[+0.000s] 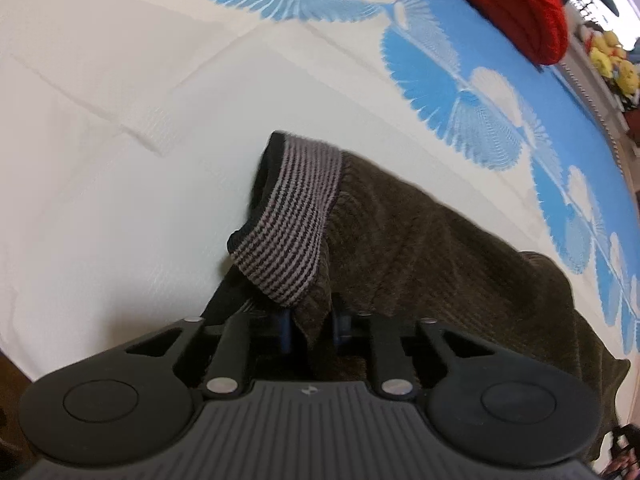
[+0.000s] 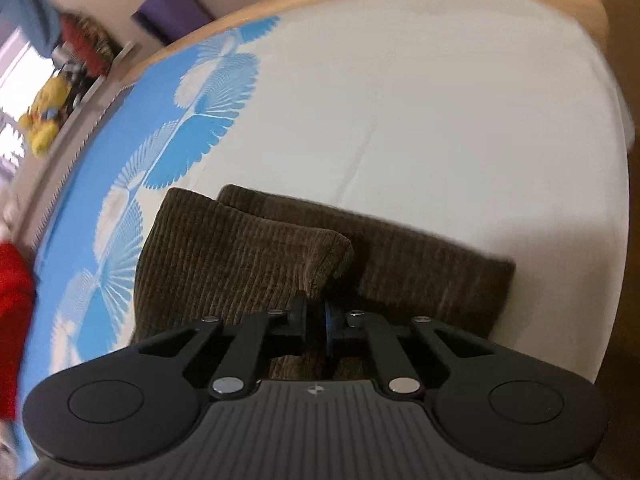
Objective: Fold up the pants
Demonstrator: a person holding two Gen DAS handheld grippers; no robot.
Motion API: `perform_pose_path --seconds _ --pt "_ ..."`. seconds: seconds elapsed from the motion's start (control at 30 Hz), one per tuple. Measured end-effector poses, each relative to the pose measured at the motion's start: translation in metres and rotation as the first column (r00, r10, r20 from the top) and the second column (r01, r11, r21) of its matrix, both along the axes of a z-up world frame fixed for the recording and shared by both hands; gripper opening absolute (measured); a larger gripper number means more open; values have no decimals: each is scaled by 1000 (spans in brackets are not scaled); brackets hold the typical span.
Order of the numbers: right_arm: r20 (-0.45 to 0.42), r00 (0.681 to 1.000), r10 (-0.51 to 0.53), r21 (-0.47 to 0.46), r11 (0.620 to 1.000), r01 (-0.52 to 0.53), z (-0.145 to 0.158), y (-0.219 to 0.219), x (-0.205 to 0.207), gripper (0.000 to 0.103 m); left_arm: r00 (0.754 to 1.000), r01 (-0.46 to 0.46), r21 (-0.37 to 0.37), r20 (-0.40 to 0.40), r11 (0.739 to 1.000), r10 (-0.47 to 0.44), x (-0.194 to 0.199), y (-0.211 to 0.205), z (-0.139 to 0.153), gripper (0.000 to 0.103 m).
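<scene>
Left wrist view: left gripper point(image 1: 310, 326) pinches the pants point(image 1: 420, 248) beside the striped waistband point(image 1: 292, 216). Right gripper point(image 2: 316, 320) clamps the leg ends. Pants lie mid-bed point(image 2: 440, 120), apparently folded lengthwise; crosswise folds remain.

white bed sheet point(image 2: 440, 120) with blue fan-leaf border lying over the bed. red knit fabric point(image 1: 512, 0) sitting at its far edge. yellow plush toys point(image 2: 44, 116) crowding a ledge; daylight coming through a window point(image 2: 16, 68). purple cushion point(image 2: 172, 10) leaning against beige wall.
</scene>
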State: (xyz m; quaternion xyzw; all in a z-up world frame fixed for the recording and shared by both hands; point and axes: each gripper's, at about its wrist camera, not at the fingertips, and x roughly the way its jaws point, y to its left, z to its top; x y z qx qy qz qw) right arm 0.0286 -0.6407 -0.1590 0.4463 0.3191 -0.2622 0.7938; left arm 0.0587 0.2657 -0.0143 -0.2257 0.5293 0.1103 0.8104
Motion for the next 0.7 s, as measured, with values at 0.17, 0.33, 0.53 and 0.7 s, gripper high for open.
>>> perform_pose_path --seconds 0.17,0.33,0.53,0.7 --pt "246 969 8 -145 989 28 64 10 -16 6 977 25 2 210 1000 -25 -15 -4 33 13" --pt "251 967 -35 -294 949 111 94 24 -57 6 983 93 2 161 996 -92 -37 3 31 13" --pt "-205 976 69 -75 993 -86 4 -1 -57 8 977 211 43 -9 976 -211 -49 7 6 14" --pt "-218 973 82 -110 988 -108 6 1 -54 12 981 195 60 -6 979 -195 -50 10 11 32"
